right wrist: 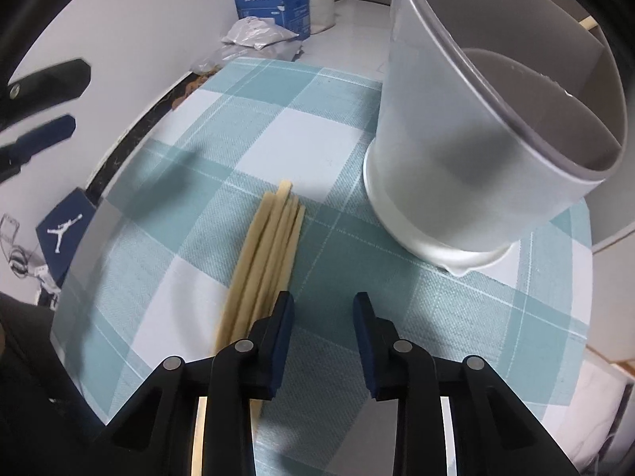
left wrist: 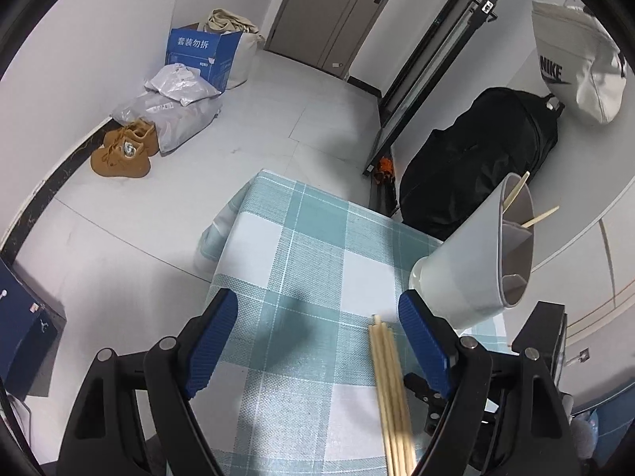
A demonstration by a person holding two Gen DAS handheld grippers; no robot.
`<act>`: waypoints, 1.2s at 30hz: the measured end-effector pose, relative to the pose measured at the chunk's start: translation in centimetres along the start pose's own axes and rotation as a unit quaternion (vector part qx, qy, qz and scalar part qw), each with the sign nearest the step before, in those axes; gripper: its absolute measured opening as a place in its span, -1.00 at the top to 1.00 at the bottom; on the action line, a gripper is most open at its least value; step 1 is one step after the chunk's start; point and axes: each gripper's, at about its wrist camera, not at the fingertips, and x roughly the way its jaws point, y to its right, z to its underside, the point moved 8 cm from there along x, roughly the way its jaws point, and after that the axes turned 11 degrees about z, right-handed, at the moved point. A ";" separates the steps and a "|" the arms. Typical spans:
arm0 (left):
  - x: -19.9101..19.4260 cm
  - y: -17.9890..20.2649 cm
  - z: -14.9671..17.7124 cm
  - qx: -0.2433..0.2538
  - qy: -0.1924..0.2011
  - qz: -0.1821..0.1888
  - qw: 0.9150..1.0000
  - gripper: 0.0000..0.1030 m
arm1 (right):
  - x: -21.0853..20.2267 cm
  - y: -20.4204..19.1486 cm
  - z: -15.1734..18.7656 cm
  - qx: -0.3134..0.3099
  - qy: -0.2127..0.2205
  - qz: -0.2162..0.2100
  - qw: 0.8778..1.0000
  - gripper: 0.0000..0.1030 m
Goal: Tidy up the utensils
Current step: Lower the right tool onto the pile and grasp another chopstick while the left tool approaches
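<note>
A small table under a teal-and-white checked tablecloth (right wrist: 301,135) carries a bundle of pale wooden chopsticks (right wrist: 270,238) lying flat, side by side, near the middle of the cloth. Beside them, toward the table's far right corner, stands a grey utensil holder (right wrist: 456,150) on a white base; its inside is split by dividers, and two chopsticks (left wrist: 528,202) already lean in it, their ends poking above the rim.

The right gripper (right wrist: 323,317) points steeply down at the cloth with its blue pads narrowed but apart. Nothing sits between them: the bundle runs just outside its left finger and passes under it.

The left gripper (left wrist: 317,341) hangs over the table with its jaws spread wide and empty, the chopstick bundle lying between its fingers close to the right one, and the holder just beyond that finger.
</note>
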 end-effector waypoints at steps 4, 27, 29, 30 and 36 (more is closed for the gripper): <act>0.1 -0.2 0.1 -0.002 -0.003 -0.001 1.000 -0.55 | 0.2 -0.5 0.0 -0.011 -0.001 0.004 1.000 0.44; 0.9 -2.8 0.8 -0.030 -0.043 -0.037 0.998 -0.55 | 0.9 -2.8 -2.4 -0.018 -0.002 0.002 1.000 0.53; 1.1 -3.5 1.0 -0.044 -0.048 -0.043 0.997 -0.55 | 1.0 -3.1 -2.9 -0.015 0.003 0.001 1.000 0.56; 1.1 -3.9 1.2 -0.046 -0.053 -0.051 0.996 -0.55 | 1.1 -3.1 -3.1 -0.016 0.007 0.002 1.000 0.61; 0.6 -5.1 1.4 -0.071 -0.051 -0.061 0.994 -0.55 | 1.2 -2.2 -3.6 0.035 0.014 -0.036 0.999 0.93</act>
